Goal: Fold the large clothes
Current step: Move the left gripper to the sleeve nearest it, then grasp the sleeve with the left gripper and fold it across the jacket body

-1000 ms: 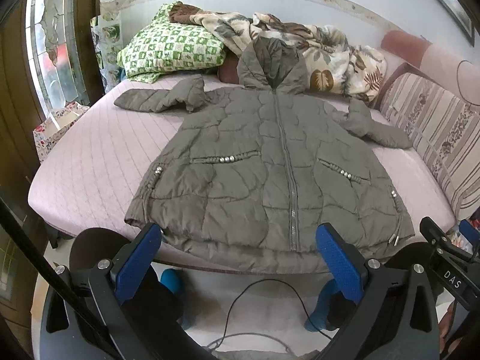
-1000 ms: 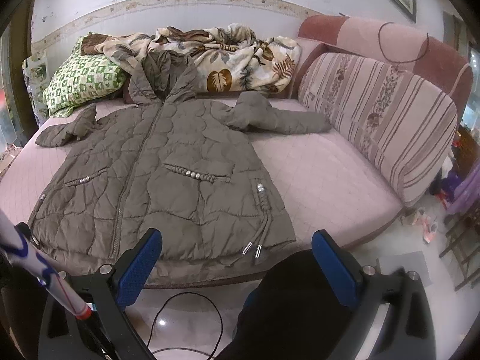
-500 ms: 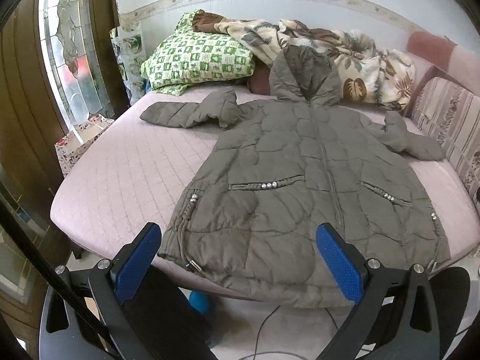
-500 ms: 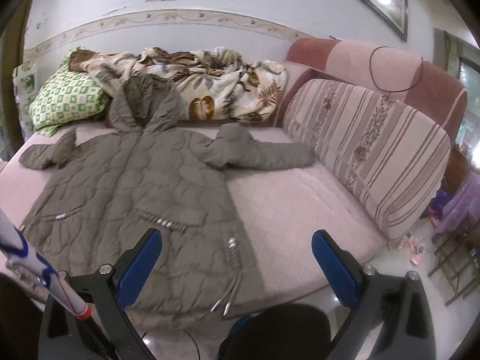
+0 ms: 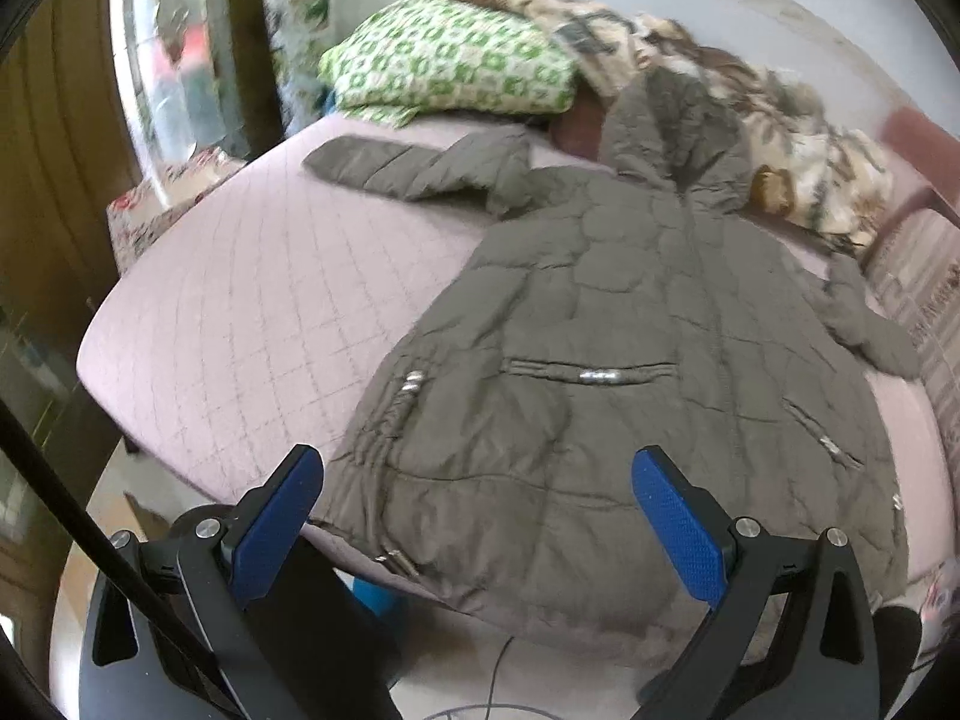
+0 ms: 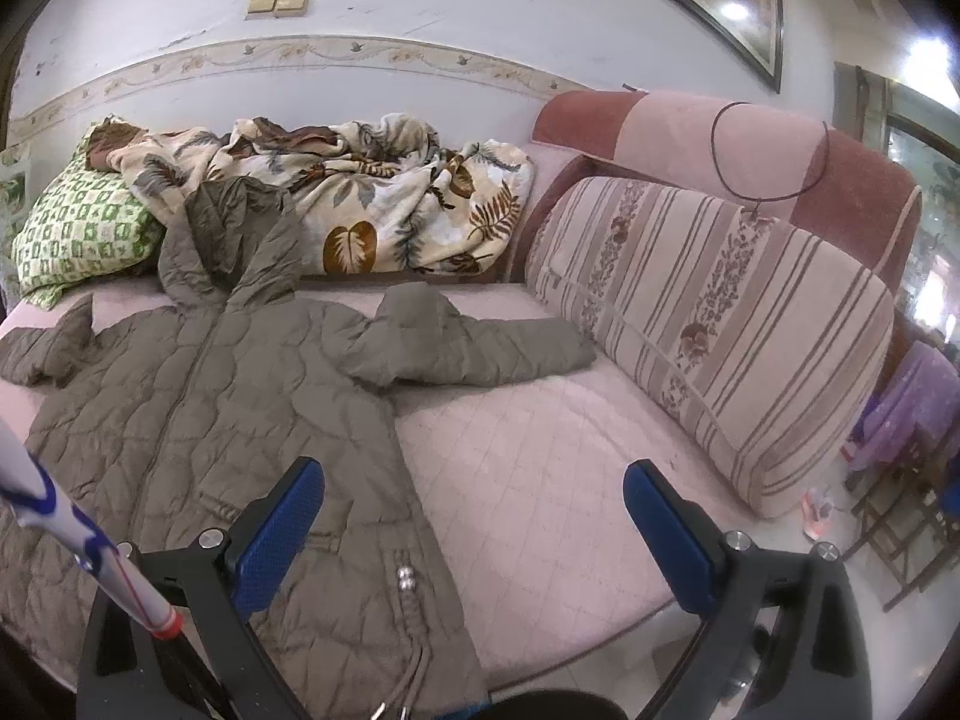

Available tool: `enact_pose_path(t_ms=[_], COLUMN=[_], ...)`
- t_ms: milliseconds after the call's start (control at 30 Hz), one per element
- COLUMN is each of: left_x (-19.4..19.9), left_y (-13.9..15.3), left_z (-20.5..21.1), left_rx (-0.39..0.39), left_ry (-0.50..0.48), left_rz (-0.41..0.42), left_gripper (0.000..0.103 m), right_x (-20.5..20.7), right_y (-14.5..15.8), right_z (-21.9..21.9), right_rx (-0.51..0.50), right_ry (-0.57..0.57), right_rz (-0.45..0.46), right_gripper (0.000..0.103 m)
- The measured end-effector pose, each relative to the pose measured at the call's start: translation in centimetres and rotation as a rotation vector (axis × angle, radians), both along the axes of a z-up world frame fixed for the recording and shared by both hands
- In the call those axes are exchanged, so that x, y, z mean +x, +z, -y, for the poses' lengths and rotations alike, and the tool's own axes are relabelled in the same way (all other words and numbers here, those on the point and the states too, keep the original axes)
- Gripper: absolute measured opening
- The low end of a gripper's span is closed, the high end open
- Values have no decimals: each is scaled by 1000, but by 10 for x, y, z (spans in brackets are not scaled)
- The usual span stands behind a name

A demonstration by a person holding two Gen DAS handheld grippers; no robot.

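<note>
A wide bed (image 5: 252,312) with a pale pink quilted cover, stitched in a diamond grid, is filling both views, and the olive-grey padded coat (image 5: 600,372) is lying face up across it, zipped, its hem hanging slightly over the near edge. The coat's shell is puffy and softly creased, sewn in rounded, scale-like panels, with the hood (image 6: 222,240) lying back toward the pillows and both sleeves spreading outward; the sleeve (image 6: 474,348) nearest the cushion is bending at the shoulder and resting flat on the cover. Slanted pocket openings are showing small silvery studs (image 5: 600,375), and drawcords with metal tips (image 6: 408,582) are hanging at the side seam.

Against the wall a long bolster cushion (image 6: 720,324) in striped, flowered fabric is leaning, with a plush pink and rust headboard (image 6: 780,150) behind it. A crumpled leaf-print blanket (image 6: 384,198) is piling up beside a green-and-white checked pillow (image 5: 450,60).

The left gripper (image 5: 477,516) is hovering above the coat's hem with its blue textured pads spread wide, gripping nothing. The right gripper (image 6: 471,528) is likewise standing released, its pads wide apart over the coat's side edge and the bare cover.
</note>
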State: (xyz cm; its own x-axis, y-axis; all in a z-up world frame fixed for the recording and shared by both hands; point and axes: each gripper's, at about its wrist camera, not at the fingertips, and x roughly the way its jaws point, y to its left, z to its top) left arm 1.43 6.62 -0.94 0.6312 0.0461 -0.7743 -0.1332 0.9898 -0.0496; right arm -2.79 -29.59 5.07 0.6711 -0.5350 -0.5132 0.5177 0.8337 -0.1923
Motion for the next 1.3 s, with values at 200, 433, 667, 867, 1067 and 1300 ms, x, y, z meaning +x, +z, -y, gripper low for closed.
enact_pose_path(t_ms=[200, 433, 667, 867, 1067, 1300], left_x=[15, 34, 71, 136, 225, 315], left_y=[-10, -13, -4, -2, -15, -50], left_z=[-16, -37, -75, -124, -172, -226], left_rx=[50, 40, 1, -147, -190, -291], left_ry=[42, 90, 117, 119, 222, 331], left_rz=[-36, -58, -22, -33, -81, -163], left_gripper=[103, 103, 100, 69, 50, 26], right_x=[16, 26, 39, 55, 78, 109], right_y=[-15, -26, -36, -51, -74, -108], right_z=[20, 13, -15, -40, -50, -51], right_rx=[50, 65, 96, 132, 158, 211], right_ry=[-37, -10, 95, 199, 232, 230], right_rz=[-41, -49, -33, -61, -108, -165], right_gripper=[102, 102, 102, 102, 102, 98])
